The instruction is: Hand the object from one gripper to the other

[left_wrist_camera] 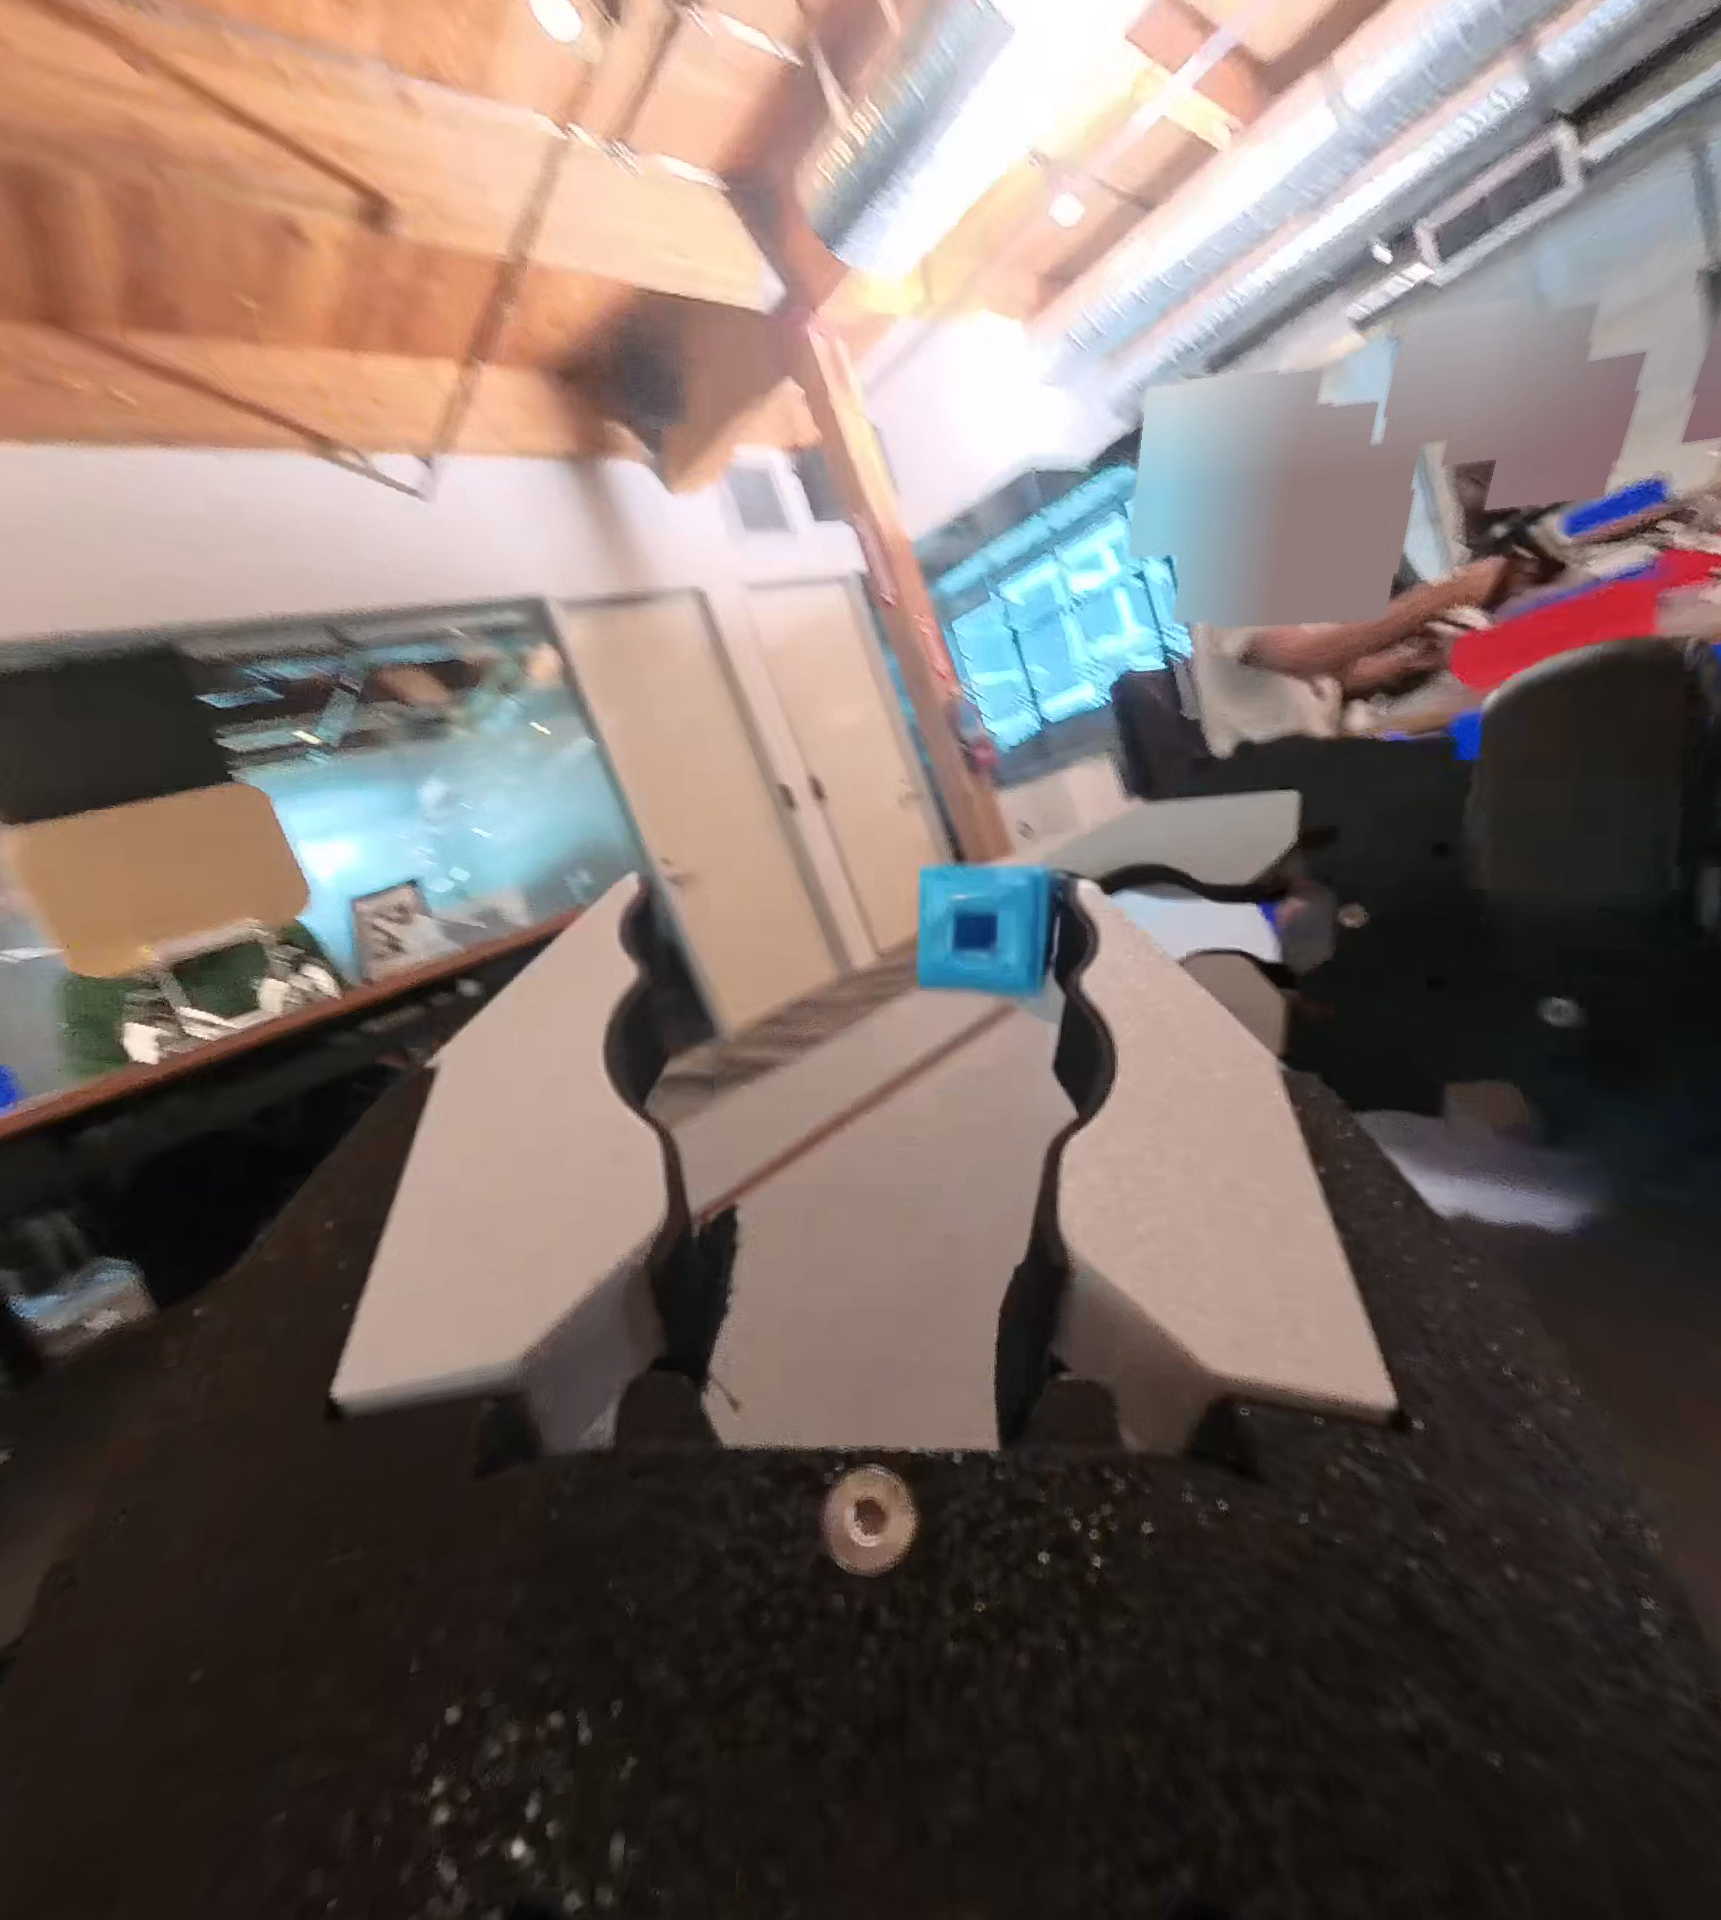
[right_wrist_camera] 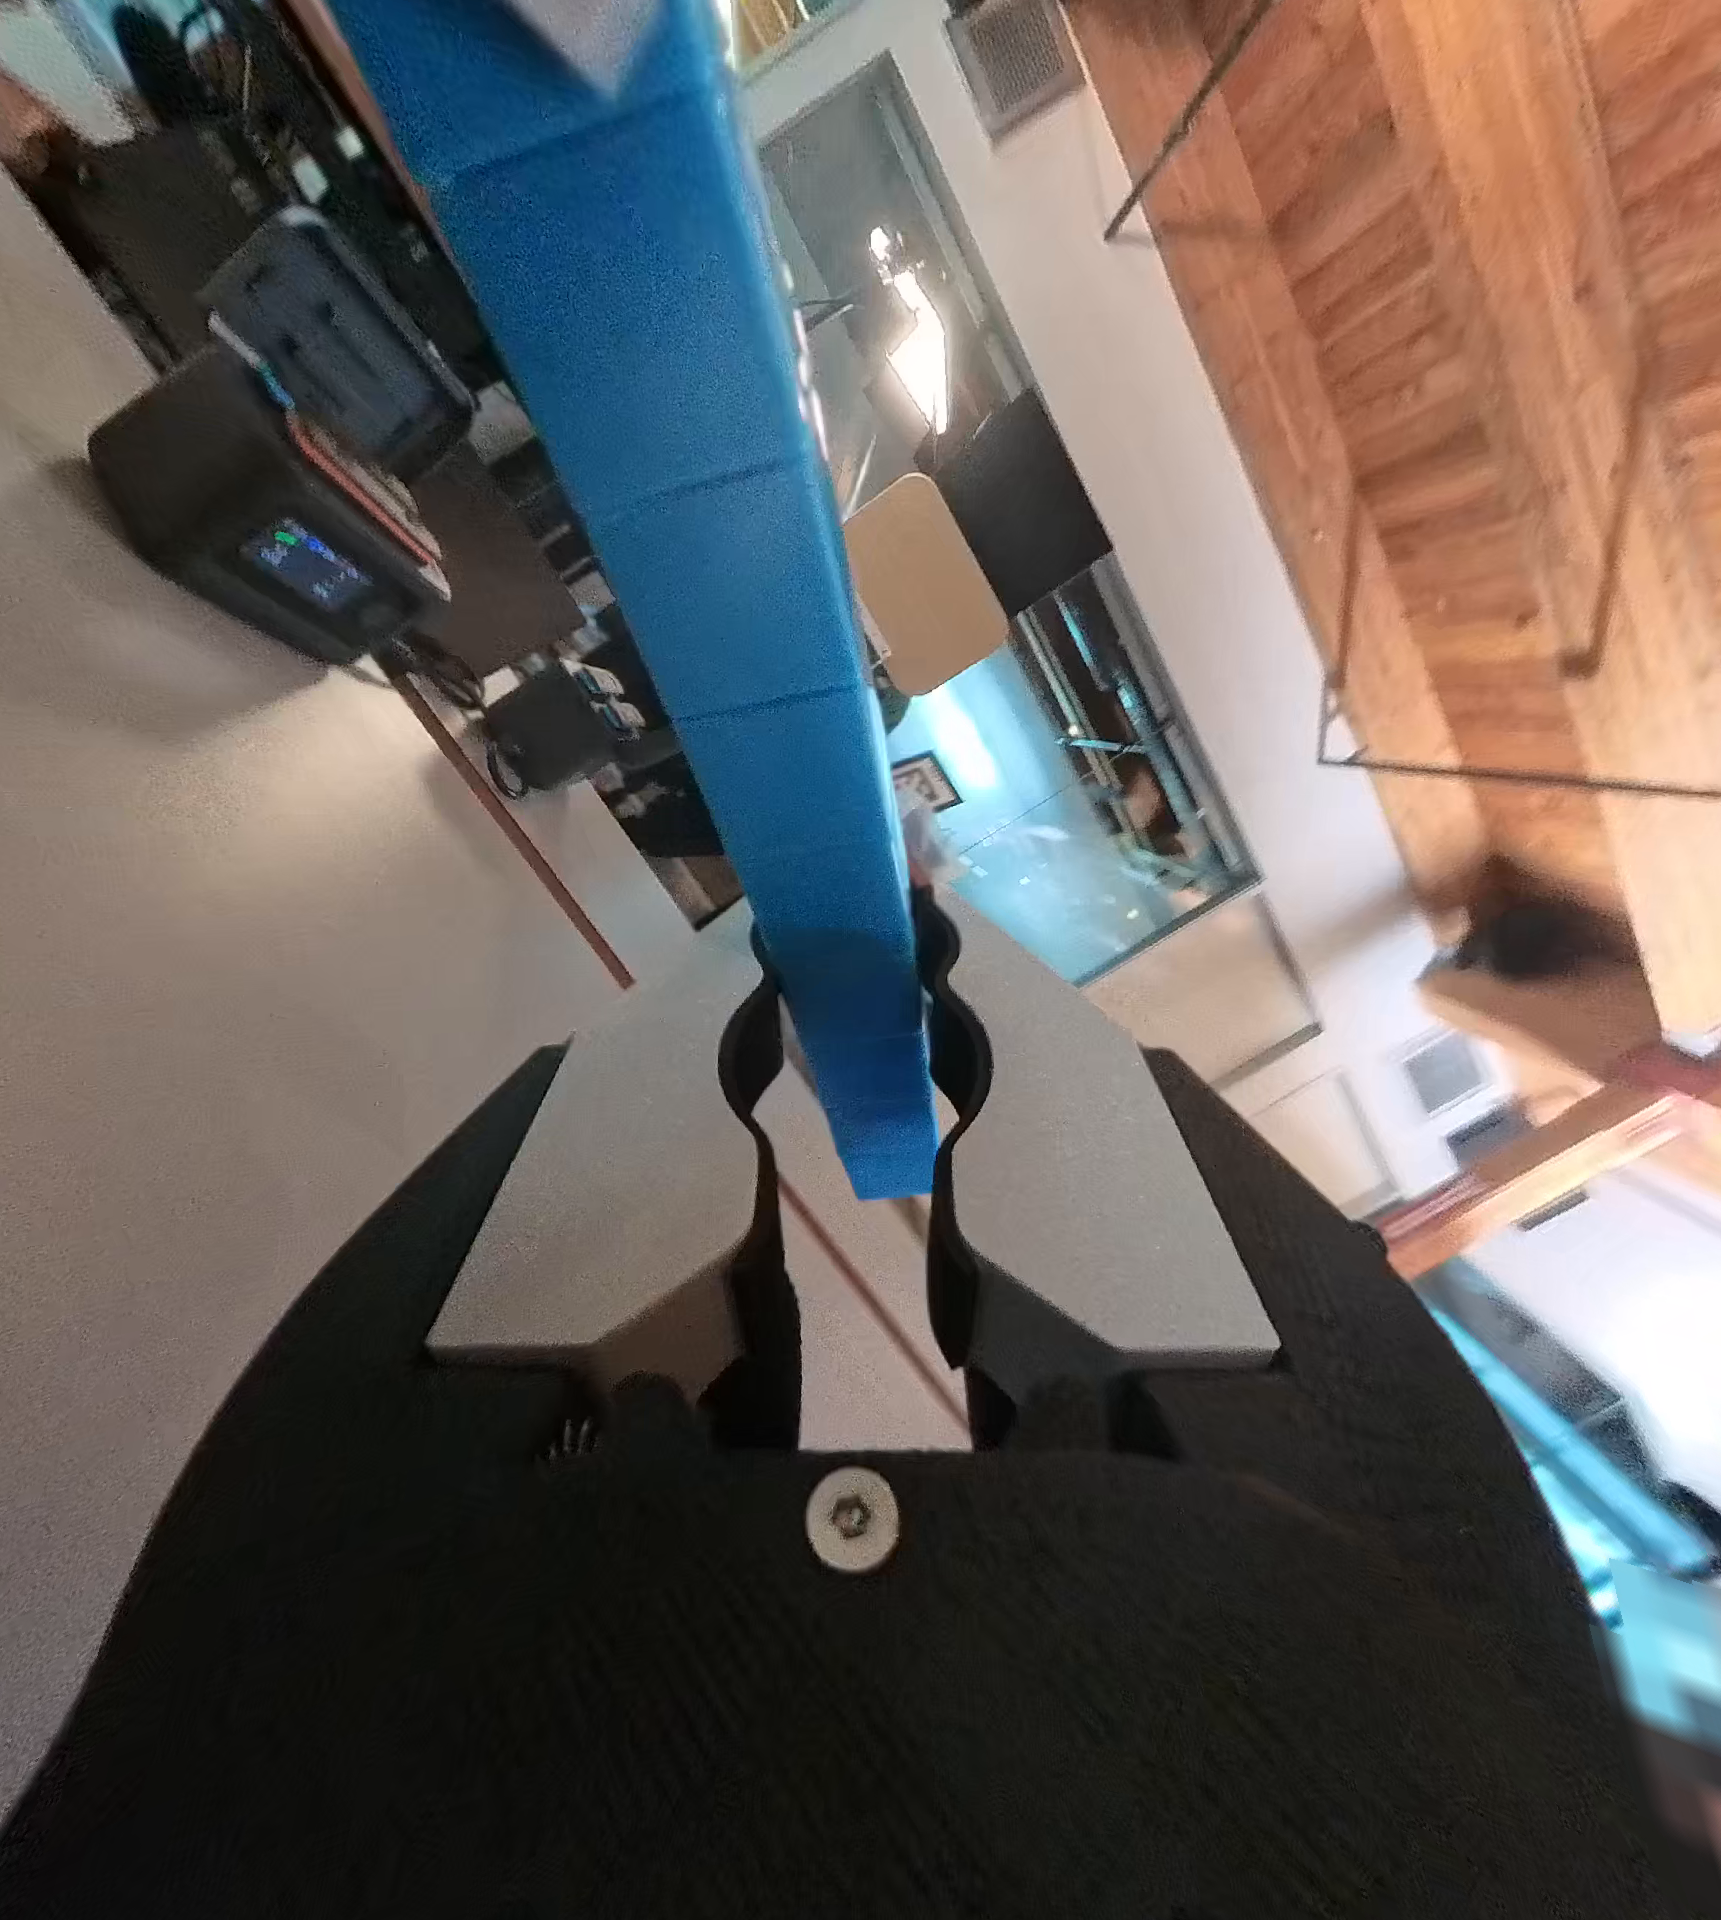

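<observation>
Right wrist view first: the right gripper point(right_wrist_camera: 851, 1049) is clamped narrow on a long blue bar point(right_wrist_camera: 700, 582), its wavy black pads point(right_wrist_camera: 747, 1049) pressing both flanks near the bar's lower end. From that grip the bar's long axis runs straight forward and away along the fingers, out past the top edge of the picture, with faint seams crossing it at intervals. Beyond it lie a pale tabletop point(right_wrist_camera: 108, 831) and a black device with a small lit screen point(right_wrist_camera: 305, 566).

Left wrist view shows the left gripper point(left_wrist_camera: 856, 935) spread wide and holding nothing. The bar's square blue end point(left_wrist_camera: 984, 928), with a dark socket at its centre, sits just inside the right-hand fingertip point(left_wrist_camera: 1095, 925), apparently touching or nearly so, and well apart from the other finger. The right gripper point(left_wrist_camera: 1282, 914) shows behind it, to the right.

So the bar seems to point end-on at the left gripper, off-centre in its gap. Judged from this, the left gripper should shift sideways to centre the end before closing; the right should only then release.
</observation>
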